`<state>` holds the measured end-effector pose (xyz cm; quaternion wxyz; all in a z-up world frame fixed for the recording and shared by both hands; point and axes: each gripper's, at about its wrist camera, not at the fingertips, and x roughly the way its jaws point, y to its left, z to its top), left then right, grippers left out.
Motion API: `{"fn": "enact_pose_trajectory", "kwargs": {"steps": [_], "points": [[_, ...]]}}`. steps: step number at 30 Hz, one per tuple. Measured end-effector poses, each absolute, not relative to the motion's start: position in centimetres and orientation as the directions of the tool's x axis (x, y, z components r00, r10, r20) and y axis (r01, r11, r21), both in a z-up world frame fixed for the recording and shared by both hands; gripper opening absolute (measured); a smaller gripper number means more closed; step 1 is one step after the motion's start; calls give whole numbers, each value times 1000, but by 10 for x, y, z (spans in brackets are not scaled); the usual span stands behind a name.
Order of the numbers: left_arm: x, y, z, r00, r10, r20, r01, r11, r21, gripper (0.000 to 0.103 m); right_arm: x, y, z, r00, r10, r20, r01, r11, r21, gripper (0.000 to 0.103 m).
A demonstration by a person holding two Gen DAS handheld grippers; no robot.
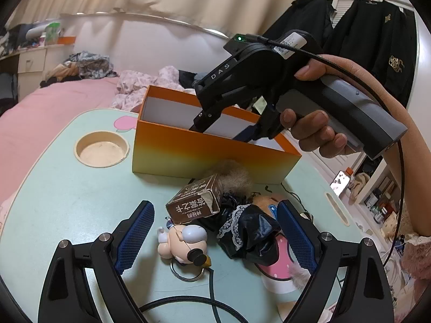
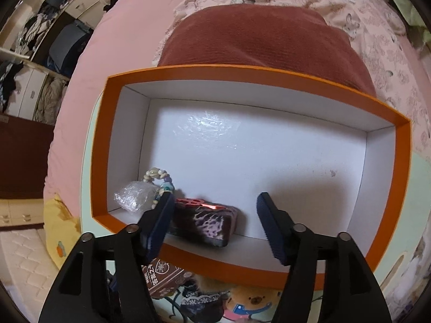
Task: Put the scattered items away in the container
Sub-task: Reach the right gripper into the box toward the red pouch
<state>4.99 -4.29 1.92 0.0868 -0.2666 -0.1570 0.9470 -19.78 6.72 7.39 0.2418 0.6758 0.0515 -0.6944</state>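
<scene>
Over the orange box (image 2: 398,145), right tool (image 2: 212,210) parted, seemingly clear of the purple case (image 2: 204,223); lift straight out.

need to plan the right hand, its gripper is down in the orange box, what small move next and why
Probably lift the right gripper straight up out of the orange box. Its jaws stand apart with nothing pressed between them, and the purple case lies on the box floor. The brown carton and toys are on the table outside.
</scene>
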Motion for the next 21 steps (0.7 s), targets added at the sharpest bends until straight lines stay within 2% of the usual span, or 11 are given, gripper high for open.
{"fn": "enact_pose_trajectory", "kwargs": {"steps": [6,9,13,16,21], "points": [[50,-43,18,-843,250,-477,-78,-933,-351,92,-204,82,79,18,-328,-944,340,-886,315,66],[50,-44,17,-842,249,-478,-77,-933,-350,92,-200,84,89,40,-367,-929,363,-862,355,66],[50,-44,17,-842,250,-478,-76,-932,-354,92,-190,81,92,22,-278,-960,433,-863,259,66],[50,-44,17,-841,250,-480,-76,-932,-354,92,-189,78,81,59,-239,-969,460,-855,239,66],[49,-45,16,-838,251,-484,-73,-931,-357,92,-202,85,67,131,-335,-933,390,-848,359,66]]}}
